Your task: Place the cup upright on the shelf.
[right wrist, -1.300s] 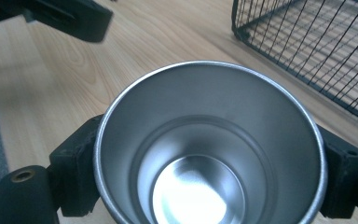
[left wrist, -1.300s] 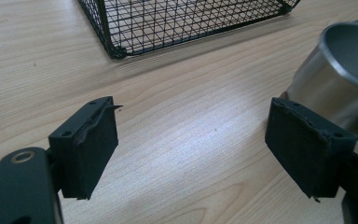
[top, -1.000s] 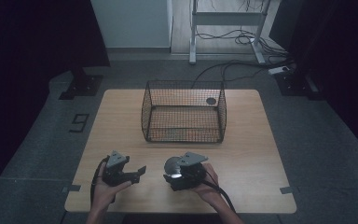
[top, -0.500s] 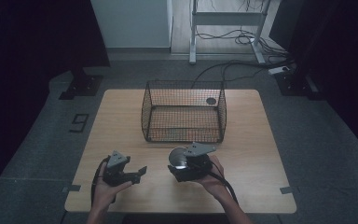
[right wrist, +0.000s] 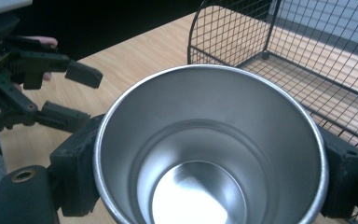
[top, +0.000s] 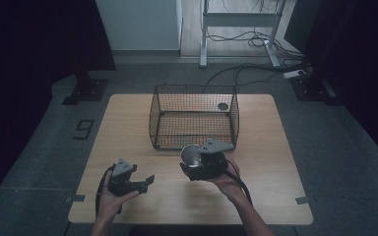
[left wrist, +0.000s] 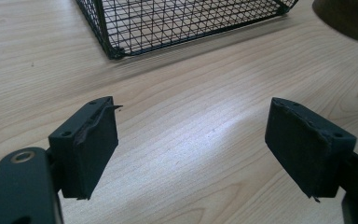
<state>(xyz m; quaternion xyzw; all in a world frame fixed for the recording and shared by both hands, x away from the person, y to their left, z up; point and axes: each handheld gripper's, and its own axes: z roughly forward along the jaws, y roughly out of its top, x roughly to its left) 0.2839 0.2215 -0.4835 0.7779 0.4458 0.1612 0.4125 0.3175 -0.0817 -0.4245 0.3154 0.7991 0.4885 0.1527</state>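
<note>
Gripping steel cup (right wrist: 209, 149), right claw (top: 193, 164) beside basket (top: 194, 118)

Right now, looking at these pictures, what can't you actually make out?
- The steel cup's outer wall and base: the right gripper view looks straight into its mouth, and the right claw covers its sides.
- The small dark round thing near the wire basket's far corner: too small in the high view to identify, or to tell whether it lies inside or behind.
- The dark shape at the left gripper view's top right corner: cut off by the edge.
</note>
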